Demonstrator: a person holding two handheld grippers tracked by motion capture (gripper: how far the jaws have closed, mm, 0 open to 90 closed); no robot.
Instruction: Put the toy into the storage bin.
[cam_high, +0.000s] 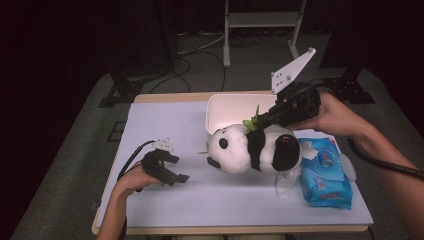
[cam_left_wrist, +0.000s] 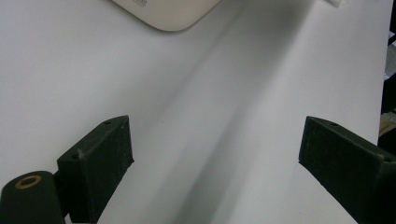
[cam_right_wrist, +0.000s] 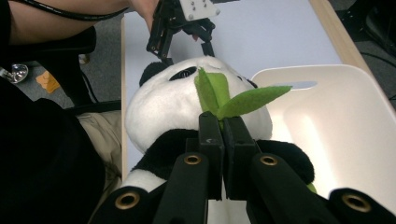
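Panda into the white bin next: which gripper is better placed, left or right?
Right, probably. The right gripper is shut on the green leaves of the panda, beside the white bin. The left gripper is open over bare table, apart from both.

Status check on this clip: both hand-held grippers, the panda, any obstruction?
Right hand-held gripper shut on green leaves of the panda plush. Left hand-held gripper open on the table. White bin close behind; wipes pack beside.

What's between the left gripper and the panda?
Nothing: in the high view bare white tabletop separates the open left gripper from the panda.
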